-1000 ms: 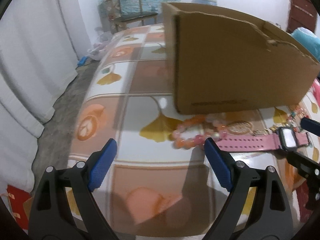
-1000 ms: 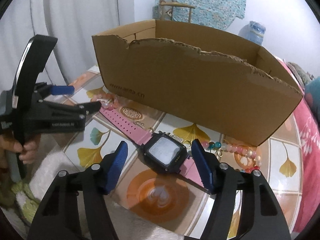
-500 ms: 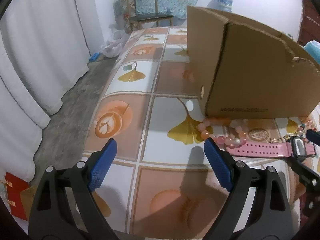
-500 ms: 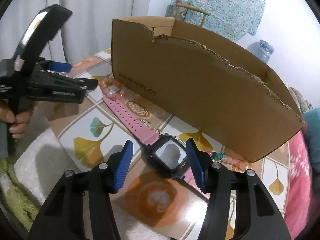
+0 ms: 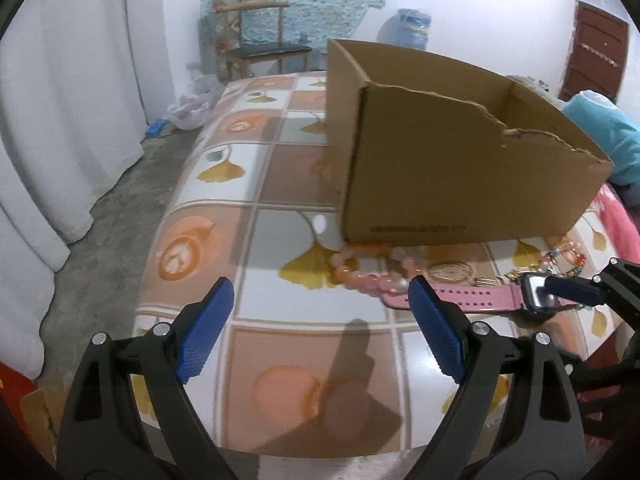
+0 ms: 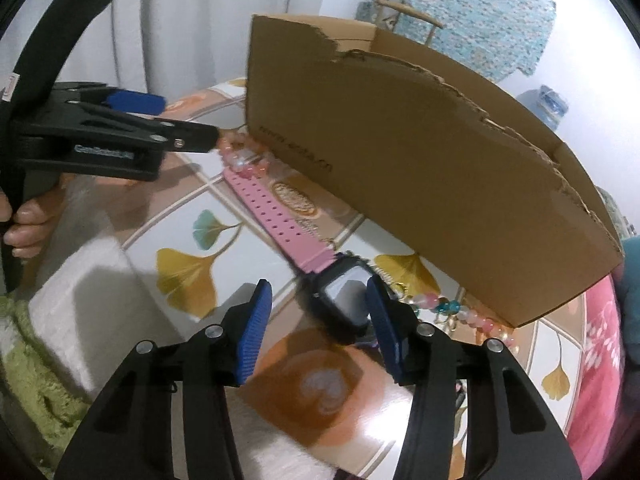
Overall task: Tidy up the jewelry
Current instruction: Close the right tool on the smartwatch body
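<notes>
A pink-strapped watch with a black square case lies on the patterned table in front of a cardboard box. My right gripper straddles the case and its jaws are closing. The right pad is at the case; the left pad stands clear of it. The strap runs left to a pink bead bracelet. My left gripper hovers open and holds nothing, just short of that bracelet. In the right wrist view the left gripper points at the bracelet.
A gold pendant and a multicoloured bead string lie along the foot of the box. A hand holds the left gripper's handle. White curtains and bare floor lie left of the table; a chair stands behind.
The right jaws have narrowed around the watch case and the right gripper has rolled. The left gripper has drawn back and up a little, so the box sits further right in its view.
</notes>
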Tool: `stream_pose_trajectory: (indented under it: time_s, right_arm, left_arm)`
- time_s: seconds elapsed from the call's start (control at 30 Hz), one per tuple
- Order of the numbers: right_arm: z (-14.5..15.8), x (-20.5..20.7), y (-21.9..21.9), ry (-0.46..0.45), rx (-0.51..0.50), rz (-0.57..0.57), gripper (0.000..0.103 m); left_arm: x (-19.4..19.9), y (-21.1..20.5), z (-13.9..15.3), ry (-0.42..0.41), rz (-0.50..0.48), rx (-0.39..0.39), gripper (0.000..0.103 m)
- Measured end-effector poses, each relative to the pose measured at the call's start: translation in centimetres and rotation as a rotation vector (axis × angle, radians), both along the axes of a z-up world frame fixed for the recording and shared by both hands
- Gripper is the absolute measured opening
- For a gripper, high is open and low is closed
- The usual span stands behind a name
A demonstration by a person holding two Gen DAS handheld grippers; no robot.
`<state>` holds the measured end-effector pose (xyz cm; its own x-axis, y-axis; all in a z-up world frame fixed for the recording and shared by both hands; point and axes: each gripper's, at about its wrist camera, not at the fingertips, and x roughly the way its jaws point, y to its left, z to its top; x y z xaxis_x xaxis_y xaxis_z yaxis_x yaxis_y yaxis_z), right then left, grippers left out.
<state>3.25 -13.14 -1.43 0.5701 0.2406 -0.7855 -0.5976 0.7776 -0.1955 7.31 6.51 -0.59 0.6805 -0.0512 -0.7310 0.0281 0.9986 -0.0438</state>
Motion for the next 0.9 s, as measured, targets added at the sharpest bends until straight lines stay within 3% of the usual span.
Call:
stream_pose_trajectory:
  time_s: [0.23, 0.43, 0.9]
  right_arm:
    - [0.5, 0.0, -0.2, -0.040, -0.038, -0.007, 0.047]
    - [0.0, 1.9, -0.6, -0.019, -0.057, -0.013, 0.047]
    - [0.5, -0.2, -0.4, 0.005, -0.036, 0.028, 0.048]
  left_arm:
    - [0.1, -0.3, -0.3, 0.007, -0.019, -0.010, 0.085]
    - [0.1, -0.5, -0.3, 0.009, -0.034, -0.018, 0.085]
    - [-0.1, -1.5, -0.1, 0.011, -0.060, -0.003, 0.085]
